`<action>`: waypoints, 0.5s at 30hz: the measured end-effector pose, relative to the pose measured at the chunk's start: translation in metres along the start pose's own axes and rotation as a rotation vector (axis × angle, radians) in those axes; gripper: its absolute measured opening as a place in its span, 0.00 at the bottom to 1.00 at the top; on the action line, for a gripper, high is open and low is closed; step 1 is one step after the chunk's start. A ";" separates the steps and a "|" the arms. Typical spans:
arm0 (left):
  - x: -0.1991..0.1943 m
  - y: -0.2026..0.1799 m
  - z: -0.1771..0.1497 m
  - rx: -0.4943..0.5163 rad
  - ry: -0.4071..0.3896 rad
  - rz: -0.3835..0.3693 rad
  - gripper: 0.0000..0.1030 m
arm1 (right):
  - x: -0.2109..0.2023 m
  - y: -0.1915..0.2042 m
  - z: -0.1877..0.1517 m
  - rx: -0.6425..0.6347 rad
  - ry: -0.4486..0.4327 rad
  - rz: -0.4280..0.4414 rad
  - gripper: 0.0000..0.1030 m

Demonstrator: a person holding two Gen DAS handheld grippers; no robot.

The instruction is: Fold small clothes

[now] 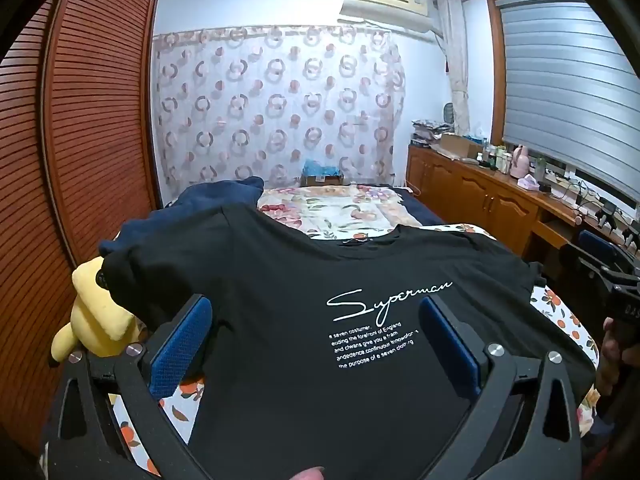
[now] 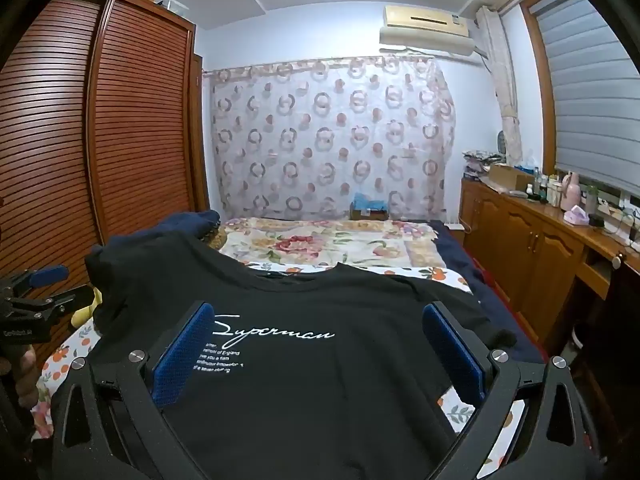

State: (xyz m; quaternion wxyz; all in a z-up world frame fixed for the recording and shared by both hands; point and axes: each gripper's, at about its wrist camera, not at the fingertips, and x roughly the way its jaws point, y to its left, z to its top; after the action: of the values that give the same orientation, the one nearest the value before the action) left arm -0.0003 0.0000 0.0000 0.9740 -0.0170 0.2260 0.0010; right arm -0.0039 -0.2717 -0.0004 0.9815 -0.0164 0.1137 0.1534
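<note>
Bedroom scene, seen from both wrist cameras: a bed point(image 1: 560, 312) with an orange-print sheet fills the foreground, and a louvred wooden wardrobe point(image 1: 92, 120) stands along its left side.

Left gripper point(image 1: 316, 336): jaws spread wide apart, blue pads point(image 1: 182, 344) on either side of a black T-shirt point(image 1: 280, 300) that lies below them; the pads press on nothing. A fingertip shows at the bottom edge of this view. In the right wrist view the same gripper point(image 2: 44, 284) appears at the far left edge, held by a hand point(image 2: 26, 372).

Right gripper point(image 2: 316, 344): jaws likewise wide apart, its blue pads point(image 2: 180, 356) flanking the shirt without clamping it. In the left wrist view it sits at the far right edge point(image 1: 616, 280), and its jaws cannot be read there.

T-shirt: spread front-up across the near part of the bed, neckline pointing away from the grippers, white script "Superman" point(image 1: 388, 300) with small lines of print beneath. The left sleeve is bunched up.

Beyond the shirt: a dark blue garment point(image 1: 216, 196) lies heaped at the far left, and a yellow plush toy point(image 1: 96, 316) sits at the bed's left edge beside the wardrobe. A floral quilt point(image 1: 340, 208) covers the far half of the bed.

Background: a sheer curtain point(image 1: 276, 104) with ring pattern hangs on the end wall, an air conditioner point(image 1: 384, 4) is mounted above it, and a wooden cabinet point(image 1: 480, 196) cluttered with bottles runs under a window blind point(image 1: 568, 88) on the right.
</note>
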 end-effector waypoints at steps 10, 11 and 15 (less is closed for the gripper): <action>-0.003 -0.003 0.007 0.003 -0.007 0.007 1.00 | 0.003 -0.002 0.001 0.001 -0.004 0.016 1.00; -0.007 -0.003 0.010 0.005 -0.010 0.009 1.00 | 0.003 0.000 0.001 0.000 -0.003 0.014 1.00; -0.008 -0.005 0.002 0.013 -0.023 0.017 1.00 | 0.006 -0.002 0.001 0.002 -0.002 0.016 1.00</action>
State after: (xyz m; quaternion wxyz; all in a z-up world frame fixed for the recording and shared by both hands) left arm -0.0063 -0.0047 0.0058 0.9765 -0.0090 0.2151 0.0082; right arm 0.0023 -0.2723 -0.0002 0.9804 -0.0144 0.1131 0.1610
